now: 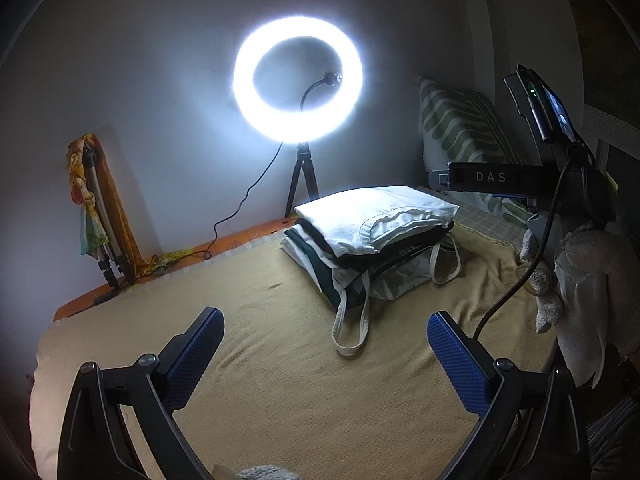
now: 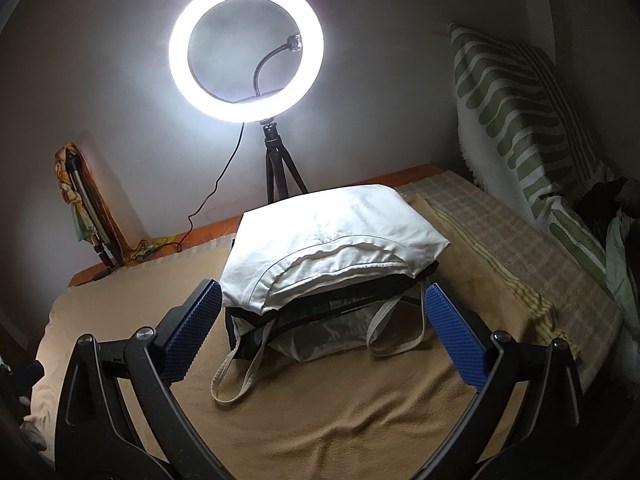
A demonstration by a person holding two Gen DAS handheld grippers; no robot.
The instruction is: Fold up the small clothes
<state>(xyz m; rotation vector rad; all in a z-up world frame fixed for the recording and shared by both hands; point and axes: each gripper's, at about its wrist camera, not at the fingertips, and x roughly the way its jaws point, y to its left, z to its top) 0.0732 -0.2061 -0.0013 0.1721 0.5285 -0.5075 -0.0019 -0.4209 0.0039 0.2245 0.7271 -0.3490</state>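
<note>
A stack of folded small clothes (image 1: 372, 240) lies on the tan blanket (image 1: 280, 360), with a white folded garment on top and white straps hanging out in front. It also shows in the right wrist view (image 2: 332, 240). My left gripper (image 1: 325, 332) is open and empty, above the blanket, short of the stack. My right gripper (image 2: 323, 308) is open and empty, with its blue fingers on either side of the stack's near edge. In the left wrist view the right gripper's body with a phone (image 1: 560, 128) shows at the right of the stack.
A lit ring light on a tripod (image 1: 298, 80) stands behind the bed, its cable trailing left; it also shows in the right wrist view (image 2: 246, 50). A green-striped pillow (image 2: 520, 120) leans at the right. A folded stand with colourful cloth (image 1: 100, 208) leans at the left wall.
</note>
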